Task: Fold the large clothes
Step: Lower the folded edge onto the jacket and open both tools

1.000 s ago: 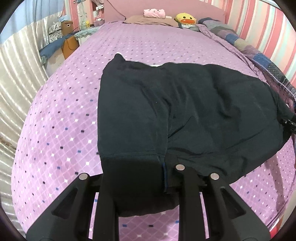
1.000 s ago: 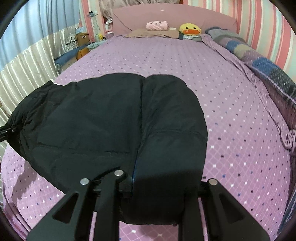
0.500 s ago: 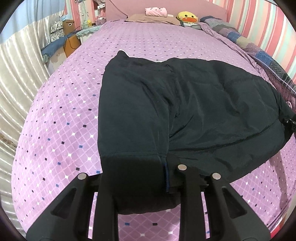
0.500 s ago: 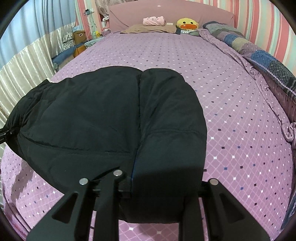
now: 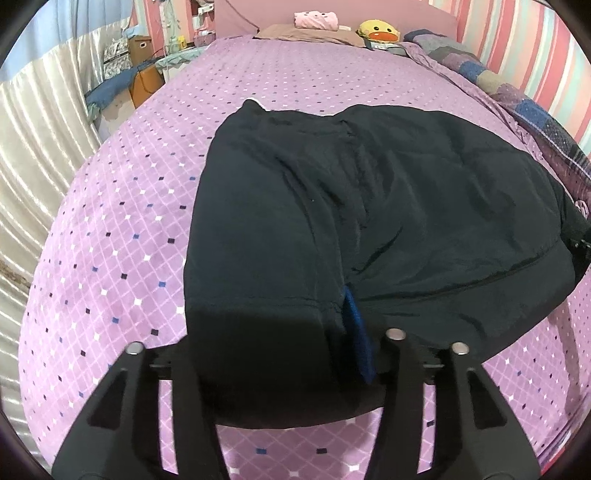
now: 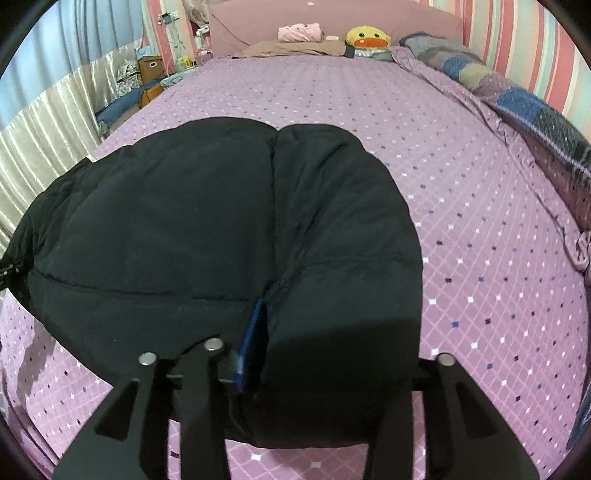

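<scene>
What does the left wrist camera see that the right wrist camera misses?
Only the left wrist view shows the jacket's far white-tipped corner and the left gripper, its jaws opening around a folded edge. Only the right wrist view shows the right gripper, its jaws also opening, with fabric between them. Both show the dark jacket lying on the purple bedspread, a blue lining strip, the yellow duck toy and the pink pillow.
</scene>
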`<action>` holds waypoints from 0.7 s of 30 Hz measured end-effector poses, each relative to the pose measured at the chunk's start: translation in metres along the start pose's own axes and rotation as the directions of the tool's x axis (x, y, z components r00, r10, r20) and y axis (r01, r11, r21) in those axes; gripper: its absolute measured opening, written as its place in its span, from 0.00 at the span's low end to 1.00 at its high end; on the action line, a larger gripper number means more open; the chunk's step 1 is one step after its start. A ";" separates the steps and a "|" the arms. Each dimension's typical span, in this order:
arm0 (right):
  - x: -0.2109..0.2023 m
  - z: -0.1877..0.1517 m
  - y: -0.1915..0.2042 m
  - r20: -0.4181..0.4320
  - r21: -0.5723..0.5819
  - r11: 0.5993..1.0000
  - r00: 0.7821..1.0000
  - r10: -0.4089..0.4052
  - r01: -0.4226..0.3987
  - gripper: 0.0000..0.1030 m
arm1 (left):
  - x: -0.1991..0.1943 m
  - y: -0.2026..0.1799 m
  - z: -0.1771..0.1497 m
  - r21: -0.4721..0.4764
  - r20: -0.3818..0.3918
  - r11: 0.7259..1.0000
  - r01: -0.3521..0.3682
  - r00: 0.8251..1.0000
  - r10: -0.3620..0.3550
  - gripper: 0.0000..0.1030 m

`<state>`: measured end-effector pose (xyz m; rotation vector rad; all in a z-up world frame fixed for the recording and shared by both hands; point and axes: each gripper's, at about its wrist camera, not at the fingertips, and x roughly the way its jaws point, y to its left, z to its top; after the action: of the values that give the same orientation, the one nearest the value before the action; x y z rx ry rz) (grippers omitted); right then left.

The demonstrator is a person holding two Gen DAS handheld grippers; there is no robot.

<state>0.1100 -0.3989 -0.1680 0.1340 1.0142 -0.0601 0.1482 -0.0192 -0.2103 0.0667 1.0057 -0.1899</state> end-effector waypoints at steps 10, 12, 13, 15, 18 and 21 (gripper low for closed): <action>-0.008 -0.005 -0.018 0.012 0.052 0.999 1.000 -0.010 0.010 0.67 | -0.018 0.030 -0.003 -0.048 0.051 0.998 -0.050 0.997 0.052 0.79; -0.013 -0.009 -0.025 0.028 0.071 0.997 1.000 -0.009 0.007 0.67 | -0.020 0.036 -0.002 -0.057 0.053 0.997 -0.055 0.997 0.058 0.79; -0.016 -0.011 -0.027 0.041 0.077 0.997 0.999 -0.019 0.016 0.67 | -0.020 0.039 -0.002 -0.061 0.051 0.997 -0.057 0.997 0.060 0.79; -0.027 -0.013 -0.031 0.077 0.091 0.995 0.996 -0.034 0.027 0.67 | -0.021 0.043 -0.001 -0.071 0.052 0.995 -0.071 0.996 0.075 0.79; -0.027 -0.015 -0.041 0.077 0.117 0.993 0.996 -0.044 0.035 0.66 | -0.022 0.049 0.000 -0.092 0.061 0.991 -0.096 0.993 0.102 0.79; -0.014 -0.019 -0.042 0.046 0.104 0.992 0.996 -0.070 0.065 0.63 | -0.015 0.059 -0.005 -0.124 0.040 0.988 -0.091 0.994 0.097 0.79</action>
<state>0.0820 -0.4380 -0.1690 0.1906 0.9659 -0.1766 0.1477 0.0411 -0.2023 -0.0016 0.9640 -0.0435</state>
